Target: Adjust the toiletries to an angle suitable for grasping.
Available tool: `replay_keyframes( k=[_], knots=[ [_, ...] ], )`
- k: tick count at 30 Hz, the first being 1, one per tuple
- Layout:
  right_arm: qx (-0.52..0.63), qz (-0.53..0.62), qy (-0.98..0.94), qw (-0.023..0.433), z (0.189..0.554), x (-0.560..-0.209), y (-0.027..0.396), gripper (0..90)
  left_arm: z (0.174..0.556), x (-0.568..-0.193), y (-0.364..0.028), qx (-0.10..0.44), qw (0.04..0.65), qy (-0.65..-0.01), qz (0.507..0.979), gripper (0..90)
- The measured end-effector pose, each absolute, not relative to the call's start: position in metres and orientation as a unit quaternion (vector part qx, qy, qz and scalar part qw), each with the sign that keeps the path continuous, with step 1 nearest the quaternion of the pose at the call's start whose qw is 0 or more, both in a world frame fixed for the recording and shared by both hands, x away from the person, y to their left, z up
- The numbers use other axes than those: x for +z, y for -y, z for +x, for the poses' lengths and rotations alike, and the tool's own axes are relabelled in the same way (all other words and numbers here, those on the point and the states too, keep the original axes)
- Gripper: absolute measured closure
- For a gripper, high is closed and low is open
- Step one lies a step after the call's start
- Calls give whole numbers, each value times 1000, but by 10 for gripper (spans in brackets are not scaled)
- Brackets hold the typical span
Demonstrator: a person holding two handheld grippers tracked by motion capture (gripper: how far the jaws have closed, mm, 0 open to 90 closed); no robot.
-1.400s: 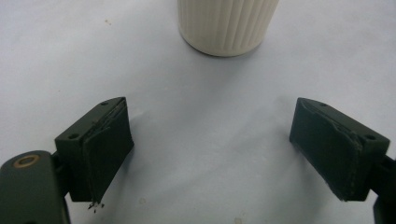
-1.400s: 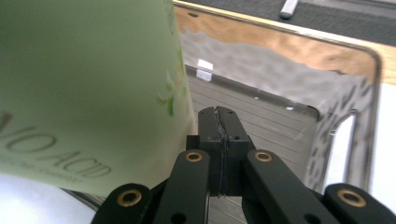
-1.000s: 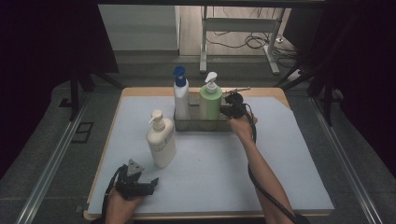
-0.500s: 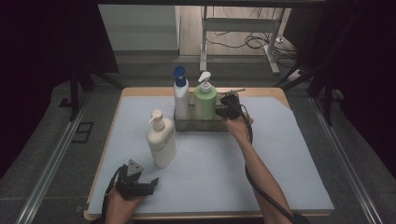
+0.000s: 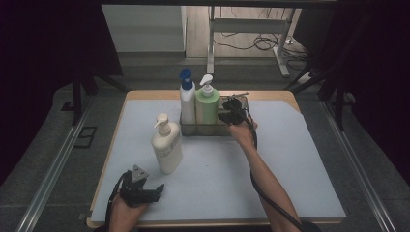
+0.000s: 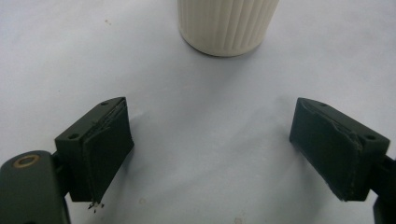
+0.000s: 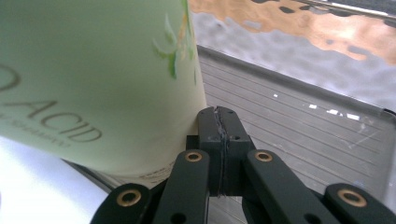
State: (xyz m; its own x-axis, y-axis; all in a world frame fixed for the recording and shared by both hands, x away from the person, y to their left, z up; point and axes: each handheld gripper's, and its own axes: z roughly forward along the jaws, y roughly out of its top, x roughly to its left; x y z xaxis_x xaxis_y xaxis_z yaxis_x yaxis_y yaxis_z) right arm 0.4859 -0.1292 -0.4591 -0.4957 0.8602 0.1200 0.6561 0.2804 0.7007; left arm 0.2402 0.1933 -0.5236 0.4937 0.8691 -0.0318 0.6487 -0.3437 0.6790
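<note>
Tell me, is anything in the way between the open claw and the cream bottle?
No. The left gripper is open, facing the cream bottle, with nothing but bare white table between them.

Pale green bottle (image 5: 207, 109), cream ribbed bottle (image 5: 167, 147), blue-capped white bottle (image 5: 187, 100)

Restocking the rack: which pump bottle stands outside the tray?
The cream bottle, alone on the white mat; the blue-capped bottle and green bottle stand inside the tray.
</note>
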Motion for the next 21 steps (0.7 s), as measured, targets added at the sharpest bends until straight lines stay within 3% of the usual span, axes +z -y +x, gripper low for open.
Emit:
replay_keyframes(
  k=[17,21],
  knots=[
    [353,480,-788,156,482,-459,126,892,240,-524,-193,171,322,-473,802,123],
    [346,474,-791,171,481,-458,128,822,240,-524,-193,171,323,-473,802,123]
  ],
)
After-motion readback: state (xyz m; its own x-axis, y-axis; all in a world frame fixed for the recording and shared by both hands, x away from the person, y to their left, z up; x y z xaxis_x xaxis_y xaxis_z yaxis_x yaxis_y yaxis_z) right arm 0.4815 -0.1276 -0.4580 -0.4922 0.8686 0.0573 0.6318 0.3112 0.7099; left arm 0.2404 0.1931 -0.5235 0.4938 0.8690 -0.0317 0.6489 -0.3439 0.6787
